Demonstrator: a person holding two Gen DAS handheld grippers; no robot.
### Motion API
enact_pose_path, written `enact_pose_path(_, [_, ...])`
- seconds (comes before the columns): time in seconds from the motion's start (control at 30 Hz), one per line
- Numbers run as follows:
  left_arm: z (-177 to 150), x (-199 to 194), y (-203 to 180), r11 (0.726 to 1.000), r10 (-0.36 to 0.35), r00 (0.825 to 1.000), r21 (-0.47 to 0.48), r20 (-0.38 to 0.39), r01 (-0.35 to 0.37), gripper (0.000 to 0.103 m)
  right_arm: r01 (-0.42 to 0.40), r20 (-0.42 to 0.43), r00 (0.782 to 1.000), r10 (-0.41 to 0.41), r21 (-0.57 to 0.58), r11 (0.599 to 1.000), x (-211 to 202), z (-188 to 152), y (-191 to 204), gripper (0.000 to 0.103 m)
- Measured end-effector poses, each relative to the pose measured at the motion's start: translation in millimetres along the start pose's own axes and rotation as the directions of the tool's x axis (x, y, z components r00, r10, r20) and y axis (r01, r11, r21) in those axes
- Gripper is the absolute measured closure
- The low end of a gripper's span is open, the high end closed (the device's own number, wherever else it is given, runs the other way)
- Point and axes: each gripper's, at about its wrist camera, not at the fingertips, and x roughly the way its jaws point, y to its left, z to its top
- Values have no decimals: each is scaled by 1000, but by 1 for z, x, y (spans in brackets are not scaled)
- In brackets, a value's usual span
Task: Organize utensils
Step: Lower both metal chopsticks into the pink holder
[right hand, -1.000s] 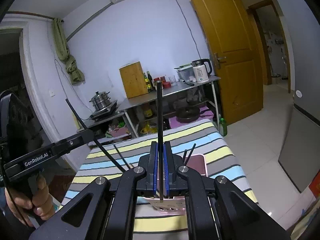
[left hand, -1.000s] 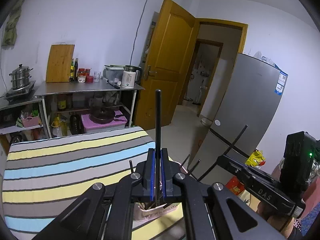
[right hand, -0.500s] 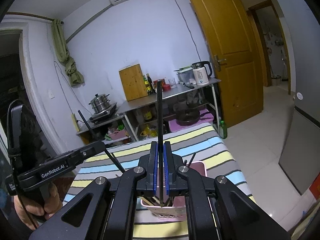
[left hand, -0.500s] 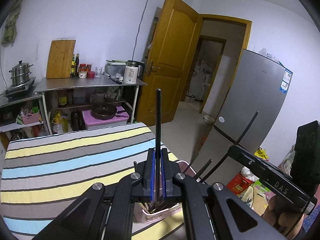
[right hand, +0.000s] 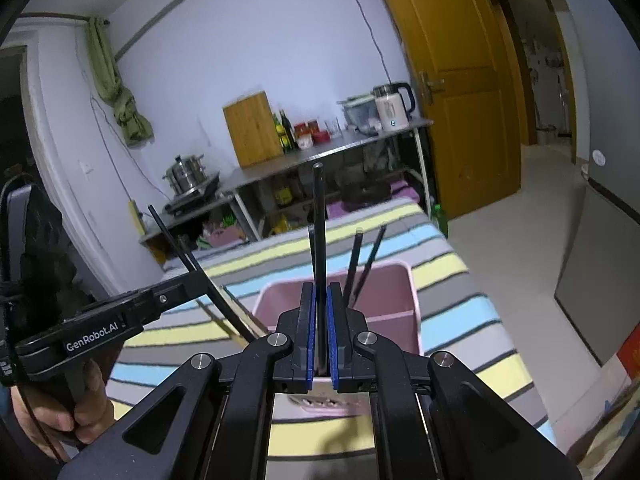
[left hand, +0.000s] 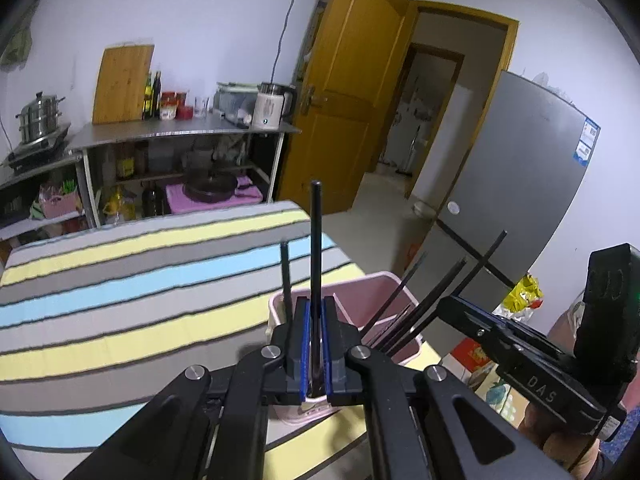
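Observation:
A pink utensil holder [left hand: 384,292] stands on the striped tablecloth [left hand: 120,280], with several black chopsticks [left hand: 424,304] leaning in it. It also shows in the right wrist view [right hand: 384,292] with chopsticks [right hand: 362,264] inside. My left gripper [left hand: 316,344] is shut on a black chopstick [left hand: 316,248], held upright just above the holder's near side. My right gripper [right hand: 320,328] is shut on another black chopstick [right hand: 319,232], upright over the holder. Each gripper shows in the other's view, the right gripper [left hand: 452,304] and the left gripper [right hand: 188,280].
A metal shelf table [left hand: 180,132] with a cutting board, bottles and a kettle [left hand: 272,108] stands behind the table. A steel pot [left hand: 38,114] sits at left. A yellow door [left hand: 352,92] and grey fridge [left hand: 520,184] are at right.
Both grippers have tilted down and come lower over the pink holder with their chopsticks. The holder now shows more fully in both views.

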Motion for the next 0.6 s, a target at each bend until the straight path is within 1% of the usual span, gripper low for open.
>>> enact_pose_path(0.2, [-15,12,5,1000,1,999,-4,-39,-1,98,9,-63,998,-9,-8,1000,19,-15,0,98])
enact_pose_path(0.37, [-22,12,2,1000,1,999,9,-48,0,98,4,-71,997,-4,-2,1000,20,-14,-1,97])
enact_pose_path(0.47, [-25,7,0,1000,7,999,18,-40,-6,98,-1,-78,997,1,6,1000,18,-14,-2,96])
enact_pose_path(0.6, [-28,-2,-3,1000,9,999,18,-32,-9,96,-5,-67,998,6,6,1000,10,-14,-1,90])
